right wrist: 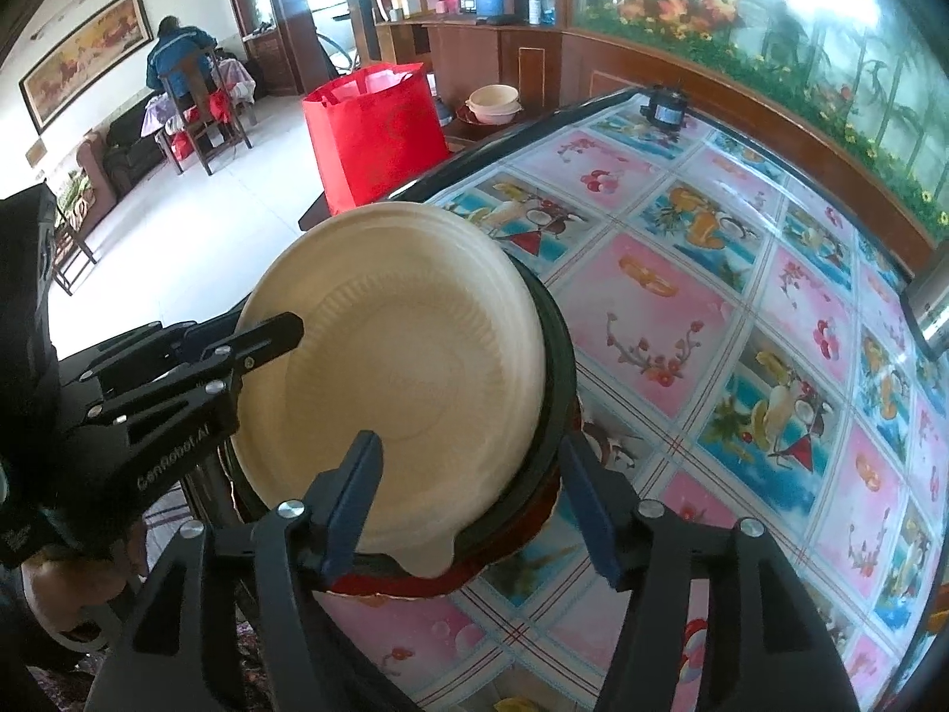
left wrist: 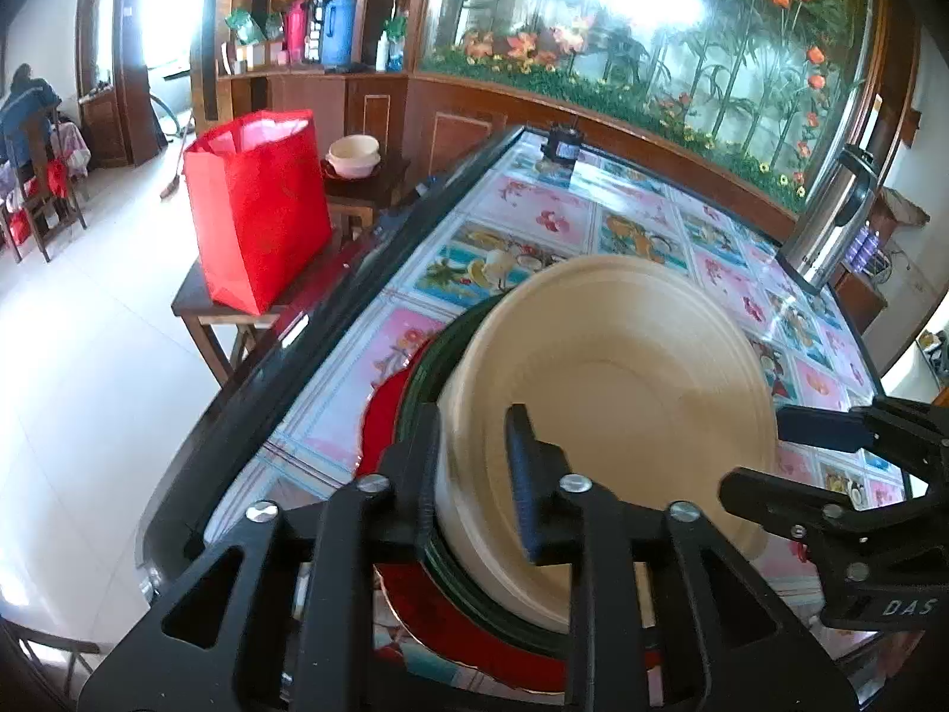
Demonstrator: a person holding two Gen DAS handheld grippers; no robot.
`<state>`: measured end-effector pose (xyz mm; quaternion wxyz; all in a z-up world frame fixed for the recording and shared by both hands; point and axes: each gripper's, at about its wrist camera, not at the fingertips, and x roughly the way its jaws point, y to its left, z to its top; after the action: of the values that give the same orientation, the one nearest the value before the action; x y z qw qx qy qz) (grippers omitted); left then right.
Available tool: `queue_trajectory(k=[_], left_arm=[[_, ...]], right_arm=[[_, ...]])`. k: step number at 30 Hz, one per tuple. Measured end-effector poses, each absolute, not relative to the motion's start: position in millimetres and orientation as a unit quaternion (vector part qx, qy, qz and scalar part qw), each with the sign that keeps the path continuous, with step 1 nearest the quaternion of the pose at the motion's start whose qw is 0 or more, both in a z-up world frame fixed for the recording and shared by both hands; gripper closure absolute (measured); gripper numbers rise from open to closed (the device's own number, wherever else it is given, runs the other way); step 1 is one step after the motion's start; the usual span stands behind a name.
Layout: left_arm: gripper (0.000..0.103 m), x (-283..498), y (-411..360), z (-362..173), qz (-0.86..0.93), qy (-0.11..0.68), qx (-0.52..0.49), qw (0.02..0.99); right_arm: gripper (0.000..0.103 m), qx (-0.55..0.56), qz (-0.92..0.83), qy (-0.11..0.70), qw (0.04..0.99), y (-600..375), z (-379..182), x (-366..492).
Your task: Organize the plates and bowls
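Observation:
A cream bowl (left wrist: 623, 380) sits in a dark green plate (left wrist: 427, 368), which lies on a red plate (left wrist: 379, 415) at the near corner of the flower-patterned table (left wrist: 551, 219). My left gripper (left wrist: 474, 421) straddles the bowl's near rim, one finger outside the wall and one inside, and its pads stand slightly off the rim. From the right side, my right gripper (left wrist: 756, 451) reaches the bowl's edge. In the right wrist view the right gripper (right wrist: 468, 445) is wide open around the rim tab of the bowl (right wrist: 391, 368) and the green plate (right wrist: 557, 344). The left gripper (right wrist: 246, 329) shows at the far rim.
A red bag (left wrist: 255, 207) stands on a low stool left of the table. Another cream bowl (left wrist: 354, 157) rests on a stool behind it. A steel flask (left wrist: 830, 219) stands at the table's right edge and a small black device (left wrist: 560, 148) at its far end. A seated person (right wrist: 178, 53) is far off.

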<state>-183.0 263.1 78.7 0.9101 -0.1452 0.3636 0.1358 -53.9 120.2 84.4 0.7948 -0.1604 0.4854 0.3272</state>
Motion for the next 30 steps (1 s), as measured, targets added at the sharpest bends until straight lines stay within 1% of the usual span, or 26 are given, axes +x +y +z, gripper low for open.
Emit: queue_trajectory(k=[2,3,4,7,9,10,13,16,19,23,26,27,28,30], left_arm=[[0.061,-186,262,80,0.129,0.353,-0.148,0.915],[0.051,-188,262,81,0.132,0.347,-0.145,0.917],[0.046,-191,261,83,0.138,0.338,-0.142,0.92],[0.046,-200,262,87,0.15,0.322,-0.146,0.923],[0.045,-205,262,91,0.164,0.318,-0.142,0.923],[0.042,-207,260,92,0.173,0.317,-0.132,0.923],[0.031,-214,249,97,0.205,0.3,-0.085,0.928],[0.031,-221,242,97,0.181,0.29,-0.092,0.935],[0.031,-222,235,93,0.18,0.297,-0.088,0.934],[0.031,-222,231,89,0.165,0.306,-0.091,0.933],[0.031,-229,221,91,0.177,0.286,-0.062,0.94],[0.03,-231,219,92,0.182,0.282,-0.054,0.941],[0.023,-234,215,94,0.184,0.278,-0.047,0.942],[0.019,-234,214,94,0.171,0.279,-0.049,0.944]], right_arm=[[0.034,-0.149,0.324,0.484,0.799,115,85,-54],[0.032,-0.145,0.323,0.483,0.801,113,86,-55],[0.029,-0.137,0.322,0.481,0.804,109,87,-56],[0.023,-0.112,0.317,0.468,0.817,99,90,-63],[0.022,-0.089,0.318,0.456,0.826,91,93,-70],[0.02,-0.081,0.314,0.452,0.831,87,93,-72],[0.018,-0.079,0.291,0.433,0.85,81,94,-83],[0.016,-0.069,0.277,0.422,0.861,76,91,-91],[0.015,-0.055,0.259,0.412,0.872,70,87,-95],[0.014,-0.068,0.235,0.405,0.881,64,83,-98],[0.014,-0.052,0.239,0.407,0.88,56,83,-99],[0.013,-0.05,0.238,0.405,0.881,54,84,-100],[0.013,-0.05,0.236,0.404,0.883,52,85,-101],[0.013,-0.047,0.235,0.401,0.884,50,86,-102]])
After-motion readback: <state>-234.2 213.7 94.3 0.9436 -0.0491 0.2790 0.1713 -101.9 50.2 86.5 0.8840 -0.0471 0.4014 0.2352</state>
